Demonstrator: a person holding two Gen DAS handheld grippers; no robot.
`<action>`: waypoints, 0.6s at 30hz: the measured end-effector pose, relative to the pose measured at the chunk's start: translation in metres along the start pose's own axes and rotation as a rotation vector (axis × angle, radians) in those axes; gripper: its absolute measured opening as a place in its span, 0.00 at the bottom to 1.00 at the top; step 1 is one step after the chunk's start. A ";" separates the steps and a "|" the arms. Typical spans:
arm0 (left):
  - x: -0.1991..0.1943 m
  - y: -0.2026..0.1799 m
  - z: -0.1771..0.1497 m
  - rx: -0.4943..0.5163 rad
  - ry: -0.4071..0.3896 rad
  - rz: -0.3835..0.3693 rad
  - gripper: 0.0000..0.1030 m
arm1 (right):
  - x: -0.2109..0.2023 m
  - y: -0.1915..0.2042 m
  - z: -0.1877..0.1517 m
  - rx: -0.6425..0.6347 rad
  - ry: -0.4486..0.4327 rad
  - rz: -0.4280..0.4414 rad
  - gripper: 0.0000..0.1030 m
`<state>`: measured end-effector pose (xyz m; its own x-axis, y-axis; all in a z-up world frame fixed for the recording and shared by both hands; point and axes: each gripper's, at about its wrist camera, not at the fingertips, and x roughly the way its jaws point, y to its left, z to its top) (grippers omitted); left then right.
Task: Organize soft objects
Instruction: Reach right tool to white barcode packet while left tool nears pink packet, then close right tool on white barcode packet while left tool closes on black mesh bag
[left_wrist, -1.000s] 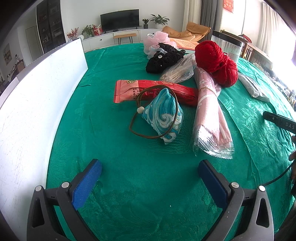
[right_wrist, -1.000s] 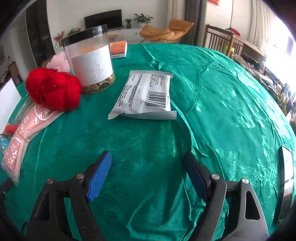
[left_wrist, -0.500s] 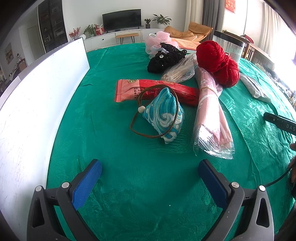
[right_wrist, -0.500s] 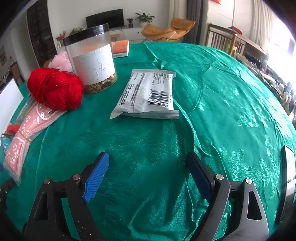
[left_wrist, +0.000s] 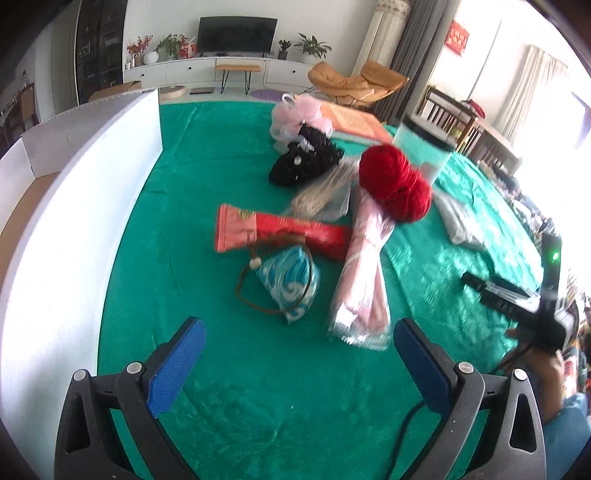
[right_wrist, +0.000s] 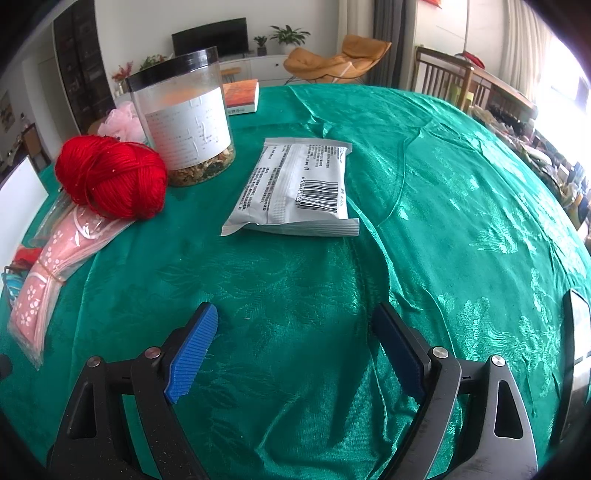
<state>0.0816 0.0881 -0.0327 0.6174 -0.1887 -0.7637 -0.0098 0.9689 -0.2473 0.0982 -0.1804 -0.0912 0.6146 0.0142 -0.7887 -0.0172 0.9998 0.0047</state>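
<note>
Both jaws wide, empty | blue pouch (left_wrist: 291, 284) ahead of left gripper (left_wrist: 297, 360)

A green patterned tablecloth (right_wrist: 424, 206) covers the table and serves as the landmark here. Standing upright on it, toward its far left part in the right wrist view, is a clear jar (right_wrist: 184, 122) with a black lid, a white label and dried bits filling its bottom. Just behind the jar, at the cloth's far edge, lies an orange book (right_wrist: 242, 96). Along the cloth's left edge in the left wrist view runs a white board (left_wrist: 62, 229), standing upright. Beyond the cloth's far edge, against the wall, are a dark television (left_wrist: 237, 36), potted plants (left_wrist: 312, 46) and an orange lounge chair (left_wrist: 356, 83).
</note>
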 end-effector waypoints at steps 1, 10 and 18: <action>-0.003 -0.001 0.018 -0.005 -0.021 -0.016 0.98 | 0.000 0.000 0.000 0.001 0.000 0.001 0.86; 0.118 -0.006 0.160 0.048 0.086 0.056 0.98 | -0.001 0.000 -0.001 0.003 -0.002 0.004 0.86; 0.176 -0.003 0.170 -0.015 0.164 0.013 0.55 | -0.030 -0.025 0.003 0.175 -0.130 0.226 0.85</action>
<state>0.3240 0.0797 -0.0648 0.4804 -0.2009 -0.8537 -0.0294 0.9692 -0.2446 0.0821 -0.2059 -0.0656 0.7062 0.2261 -0.6709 -0.0357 0.9578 0.2852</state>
